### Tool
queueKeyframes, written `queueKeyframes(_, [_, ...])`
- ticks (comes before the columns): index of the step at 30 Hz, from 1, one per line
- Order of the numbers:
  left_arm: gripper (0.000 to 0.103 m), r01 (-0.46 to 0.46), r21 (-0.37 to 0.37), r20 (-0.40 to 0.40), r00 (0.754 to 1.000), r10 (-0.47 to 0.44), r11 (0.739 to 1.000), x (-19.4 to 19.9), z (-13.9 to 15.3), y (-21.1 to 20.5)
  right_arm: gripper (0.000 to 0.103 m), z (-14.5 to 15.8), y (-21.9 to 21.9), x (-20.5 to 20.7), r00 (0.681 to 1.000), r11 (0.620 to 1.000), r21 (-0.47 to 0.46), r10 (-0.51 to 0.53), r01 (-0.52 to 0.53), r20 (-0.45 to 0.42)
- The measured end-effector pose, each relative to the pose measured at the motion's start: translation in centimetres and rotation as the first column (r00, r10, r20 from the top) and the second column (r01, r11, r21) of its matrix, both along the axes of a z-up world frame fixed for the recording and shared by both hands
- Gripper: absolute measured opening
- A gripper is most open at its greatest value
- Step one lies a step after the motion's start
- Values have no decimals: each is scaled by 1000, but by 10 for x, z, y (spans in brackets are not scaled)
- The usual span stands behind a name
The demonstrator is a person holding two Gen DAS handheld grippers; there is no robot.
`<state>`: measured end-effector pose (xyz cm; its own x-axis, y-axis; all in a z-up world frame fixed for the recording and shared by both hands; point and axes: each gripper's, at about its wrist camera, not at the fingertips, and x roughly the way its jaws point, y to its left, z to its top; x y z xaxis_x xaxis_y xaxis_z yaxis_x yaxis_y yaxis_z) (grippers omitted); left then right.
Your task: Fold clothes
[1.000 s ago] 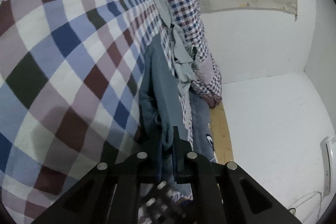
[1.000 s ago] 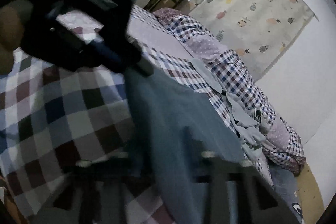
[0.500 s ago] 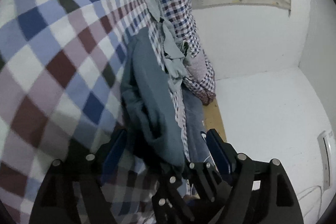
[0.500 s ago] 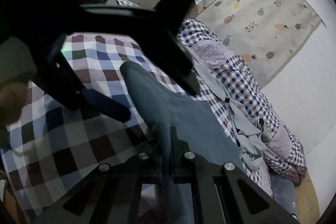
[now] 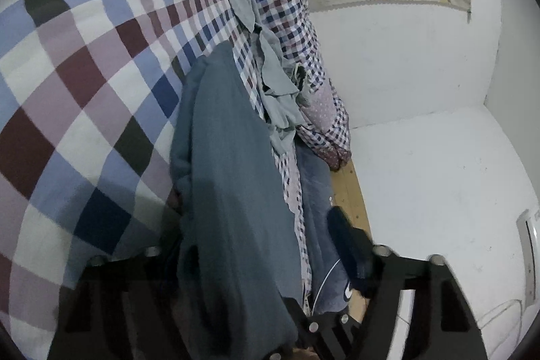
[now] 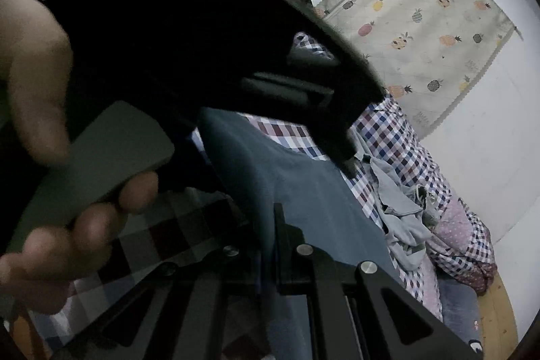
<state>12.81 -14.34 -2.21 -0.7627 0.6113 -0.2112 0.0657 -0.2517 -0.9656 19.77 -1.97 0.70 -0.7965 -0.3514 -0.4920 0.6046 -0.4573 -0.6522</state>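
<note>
L fingers point(image 5: 256, 262) are spread wide, gripping nothing, w/ the teal garment point(image 5: 229, 164) draped between them over the checked bed point(image 5: 84, 83). R fingers point(image 6: 278, 225) are clamped on that garment's edge, so I judge 1 fold's mid-way. Next I need L to pinch an edge & carry it over flat.

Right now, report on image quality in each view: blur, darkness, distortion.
Left wrist view: dim; fisheye bends the checked bedspread; the teal garment is sharp, the near left tool soft. Right wrist view: a blurred hand and the black, underexposed other tool body block the upper left.
</note>
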Motion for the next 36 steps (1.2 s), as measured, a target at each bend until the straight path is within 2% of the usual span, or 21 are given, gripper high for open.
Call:
queueKeyframes(2, [31,-4,34,26,1000,3,999,-3,-7,-5,3,-1,0,1,1000,1000,4,-6,6,-11])
queueKeyframes(5, [17,-11,27,40,999,10,1000,-1,-10,-9,4,-3,-1,3,1000,1000,9,-16,16,-27])
queueKeyframes(6, [16,-13,19,39,999,12,1000,0,-9,-9,4,-4,-1,3,999,1000,11,-19,19,-32])
queueKeyframes(7, [12,-14,10,34,999,13,1000,1,-6,-9,9,-5,-1,4,999,1000,14,-25,26,-45])
queueKeyframes(8, [11,-14,3,29,999,13,1000,1,-4,-9,14,-7,0,4,997,999,20,-39,41,-71])
queueKeyframes(9, [11,-12,0,25,1000,12,1000,0,-2,-8,29,-8,1,3,995,998,19,-56,58,-88])
queueKeyframes(10, [11,-11,-3,21,1000,11,1000,0,0,-8,40,-8,4,4,992,997,10,-77,79,-96])
queueKeyframes(14, [10,-4,-2,21,1000,4,1000,0,4,-8,44,-14,21,-4,980,986,2,-167,168,-109])
queueKeyframes(18, [9,-5,7,15,1000,5,1000,-1,8,-10,53,-26,43,-17,958,968,22,-244,250,-149])
queueKeyframes(23, [9,-9,18,12,1000,8,1000,-3,10,-13,55,-31,86,-39,926,935,16,-347,353,-147])
queueKeyframes(25, [9,-9,20,12,1000,9,1000,-4,11,-14,58,-29,101,-43,917,928,17,-366,373,-158])
queueKeyframes(32, [9,-15,23,6,1000,14,1000,-5,14,-16,60,-25,155,-56,887,898,53,-420,437,-194])
queueKeyframes(36, [9,-17,19,15,1000,17,1000,-4,15,-17,60,-28,182,-60,877,881,102,-435,462,-205])
